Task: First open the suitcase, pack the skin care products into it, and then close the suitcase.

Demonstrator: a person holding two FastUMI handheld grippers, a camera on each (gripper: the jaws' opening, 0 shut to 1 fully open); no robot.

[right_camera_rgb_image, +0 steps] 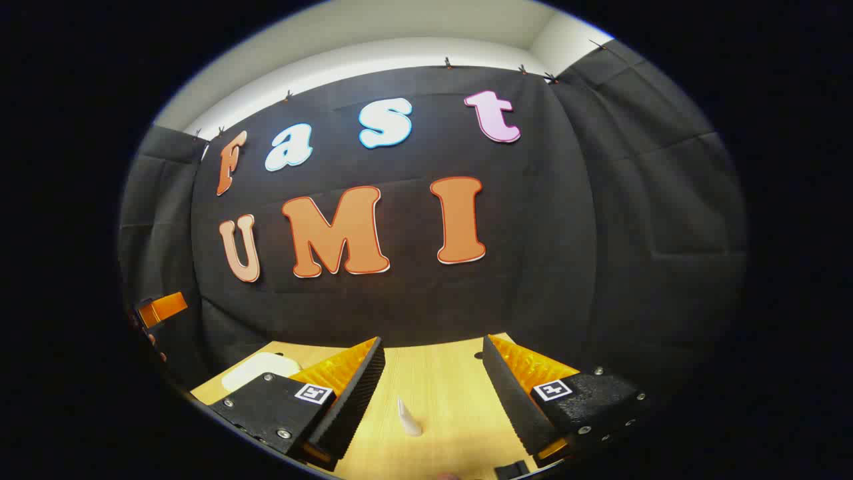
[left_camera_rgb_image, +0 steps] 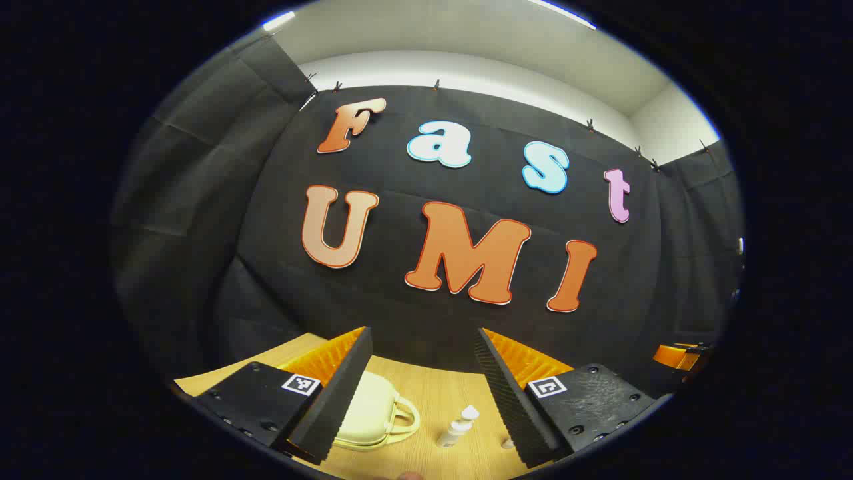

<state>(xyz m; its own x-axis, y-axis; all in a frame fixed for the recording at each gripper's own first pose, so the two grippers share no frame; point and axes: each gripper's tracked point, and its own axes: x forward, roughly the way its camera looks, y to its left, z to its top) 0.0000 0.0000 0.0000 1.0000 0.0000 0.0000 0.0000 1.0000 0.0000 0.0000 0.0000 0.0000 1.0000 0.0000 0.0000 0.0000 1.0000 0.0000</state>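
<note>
Cream suitcase (left_camera_rgb_image: 373,417): lying closed on the wooden tabletop (left_camera_rgb_image: 440,393), just ahead-left of the left gripper (left_camera_rgb_image: 423,393), the nearer one. Pump bottle (left_camera_rgb_image: 457,428) standing between its parted fingers. Right gripper (right_camera_rgb_image: 433,393) hovering, fingers apart, over a white tube (right_camera_rgb_image: 408,418).

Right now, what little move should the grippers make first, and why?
Probably lower the left gripper toward the cream suitcase. Its jaws stand open and empty above the table, the suitcase lies closed, and the pump bottle waits beside it unpacked.
</note>
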